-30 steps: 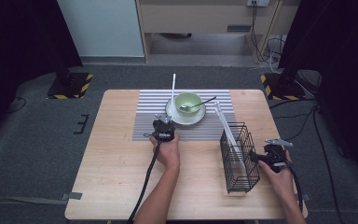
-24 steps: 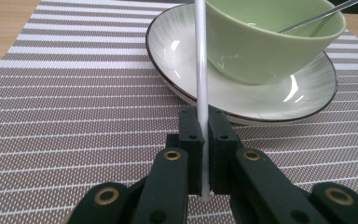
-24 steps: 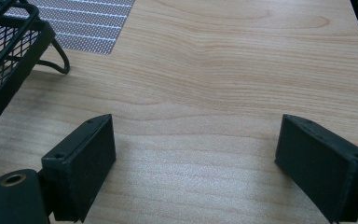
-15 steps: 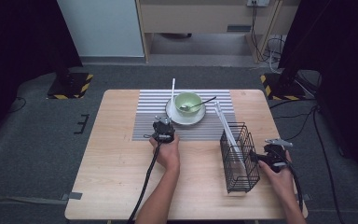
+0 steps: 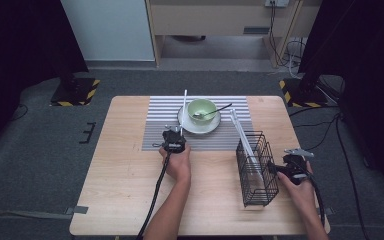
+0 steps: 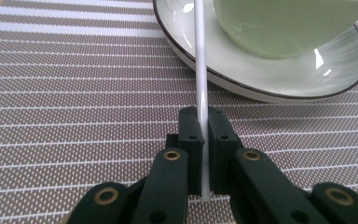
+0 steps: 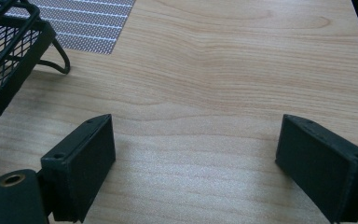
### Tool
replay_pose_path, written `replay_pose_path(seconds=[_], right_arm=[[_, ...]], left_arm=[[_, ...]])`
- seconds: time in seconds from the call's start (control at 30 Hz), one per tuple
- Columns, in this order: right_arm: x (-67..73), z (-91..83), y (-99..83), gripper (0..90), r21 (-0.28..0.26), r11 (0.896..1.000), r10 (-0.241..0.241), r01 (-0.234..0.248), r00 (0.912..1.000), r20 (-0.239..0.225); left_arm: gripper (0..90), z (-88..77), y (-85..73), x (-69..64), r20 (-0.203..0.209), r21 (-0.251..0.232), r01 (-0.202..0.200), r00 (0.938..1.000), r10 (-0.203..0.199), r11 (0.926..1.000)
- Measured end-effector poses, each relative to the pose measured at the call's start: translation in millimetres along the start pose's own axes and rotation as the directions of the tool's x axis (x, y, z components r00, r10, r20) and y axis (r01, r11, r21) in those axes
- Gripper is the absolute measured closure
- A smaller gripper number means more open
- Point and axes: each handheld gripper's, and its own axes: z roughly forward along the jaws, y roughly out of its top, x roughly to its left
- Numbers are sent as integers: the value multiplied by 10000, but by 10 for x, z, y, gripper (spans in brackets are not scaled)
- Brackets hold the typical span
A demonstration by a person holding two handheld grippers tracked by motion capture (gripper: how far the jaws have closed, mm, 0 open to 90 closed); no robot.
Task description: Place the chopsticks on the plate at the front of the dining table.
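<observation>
My left gripper is shut on the near end of a thin white stick. The stick lies along the striped placemat and runs past the left rim of a white plate. On that plate stands a pale green bowl with a dark spoon in it. My right gripper is open and holds nothing, low over bare wood just right of a black wire basket.
A second white stick leans out of the basket toward the placemat's right side. Bare wooden tabletop spreads at the front left and ahead of the right gripper. Cables trail from both grippers toward the table's near edge.
</observation>
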Motion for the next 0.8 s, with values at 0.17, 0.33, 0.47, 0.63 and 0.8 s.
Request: replay_pose_path(seconds=[0.17,0.33,0.47,0.63,0.8], right_arm=[[0,0,0,116,0,10000,-2,2,10000,1],[0,0,0,116,-1,10000,-5,5,10000,-1],[0,1,0,116,0,10000,-6,6,10000,-3],[0,0,0,116,0,10000,-5,5,10000,-6],[0,0,0,116,0,10000,-8,8,10000,-5]], left_arm=[[860,19,5,-6,13,17,14,10000,-14,10000],[860,27,15,-22,44,0,-5,10000,5,10000],[861,32,14,-35,56,1,15,10000,-15,10000],[861,43,6,-49,77,7,10,10000,-10,10000],[861,49,0,-56,89,5,-3,10000,3,10000]])
